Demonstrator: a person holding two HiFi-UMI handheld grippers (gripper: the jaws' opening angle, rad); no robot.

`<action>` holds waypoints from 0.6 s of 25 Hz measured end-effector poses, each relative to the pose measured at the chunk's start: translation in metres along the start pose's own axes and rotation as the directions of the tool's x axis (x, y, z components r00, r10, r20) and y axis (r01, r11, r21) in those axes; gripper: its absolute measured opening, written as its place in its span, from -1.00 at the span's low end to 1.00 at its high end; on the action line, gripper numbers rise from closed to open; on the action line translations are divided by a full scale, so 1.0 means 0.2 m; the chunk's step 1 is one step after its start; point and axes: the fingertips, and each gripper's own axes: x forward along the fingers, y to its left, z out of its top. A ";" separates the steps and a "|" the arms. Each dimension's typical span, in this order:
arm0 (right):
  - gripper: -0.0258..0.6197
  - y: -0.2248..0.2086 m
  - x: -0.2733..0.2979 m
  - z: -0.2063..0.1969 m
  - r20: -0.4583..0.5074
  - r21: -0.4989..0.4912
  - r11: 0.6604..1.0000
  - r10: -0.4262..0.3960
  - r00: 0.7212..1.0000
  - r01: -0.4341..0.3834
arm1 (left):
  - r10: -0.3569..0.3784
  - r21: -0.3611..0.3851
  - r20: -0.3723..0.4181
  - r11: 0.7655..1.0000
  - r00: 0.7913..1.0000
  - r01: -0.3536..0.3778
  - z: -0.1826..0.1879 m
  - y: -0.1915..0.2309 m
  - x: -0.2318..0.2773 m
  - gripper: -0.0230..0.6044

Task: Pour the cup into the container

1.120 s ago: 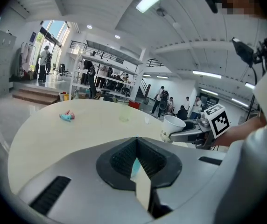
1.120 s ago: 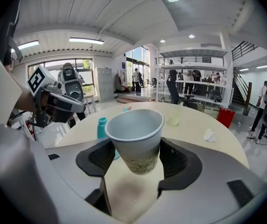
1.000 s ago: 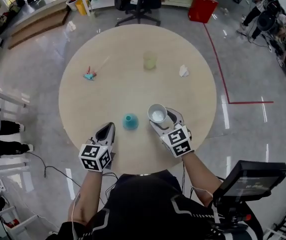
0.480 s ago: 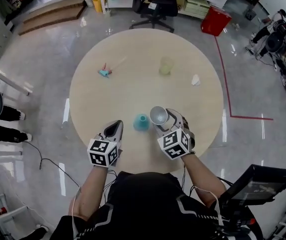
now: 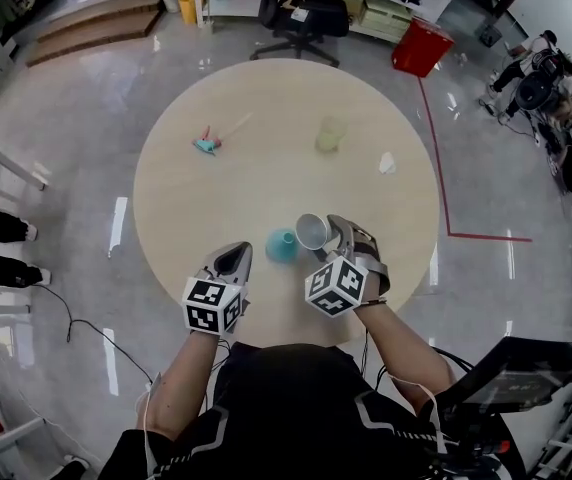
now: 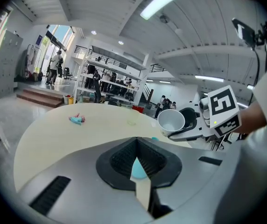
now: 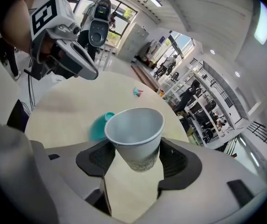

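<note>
A white paper cup (image 5: 313, 231) is clamped in my right gripper (image 5: 323, 238), which is shut on its lower wall. The cup hangs above the round table (image 5: 266, 178), tipped to the left, its mouth turned toward a small teal container (image 5: 282, 245) right beside it. In the right gripper view the cup (image 7: 136, 136) fills the jaws (image 7: 136, 158) and the container (image 7: 97, 126) lies just beyond its rim. I cannot tell what the cup holds. My left gripper (image 5: 232, 260) rests shut, just left of the container, holding nothing; its view shows the container (image 6: 138, 169) ahead and the cup (image 6: 172, 121) to the right.
A pale yellow-green cup (image 5: 330, 135) stands at the table's far side, with a crumpled white scrap (image 5: 387, 163) to its right. A small teal and pink toy (image 5: 206, 144) lies far left. An office chair (image 5: 301, 13) and a red bin (image 5: 418, 46) stand on the floor beyond.
The right gripper has rolled to the left, so the cup went from upright to tipped, with its mouth near the teal container. The left gripper stayed in place.
</note>
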 end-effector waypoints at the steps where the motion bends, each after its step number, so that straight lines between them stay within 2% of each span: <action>1: 0.02 0.01 0.00 0.00 -0.013 -0.015 1.000 -0.008 1.000 0.007 | -0.006 0.001 0.000 1.000 1.000 0.006 -0.01 0.00 0.00 -0.92; 8: 0.01 -0.03 0.03 -0.01 -0.076 -0.123 0.991 -0.069 0.995 0.060 | -0.031 0.007 0.004 0.999 0.999 0.031 0.00 -0.01 0.04 -0.92; 13: 0.01 -0.03 0.04 0.00 -0.095 -0.208 0.976 -0.094 0.991 0.073 | 0.001 0.055 -0.004 0.998 1.000 -0.001 0.03 0.00 0.05 -0.92; 15: 0.01 -0.03 0.04 0.01 -0.101 -0.242 0.967 -0.111 0.989 0.083 | 0.005 0.044 0.001 0.999 1.000 -0.005 0.04 0.00 0.04 -0.92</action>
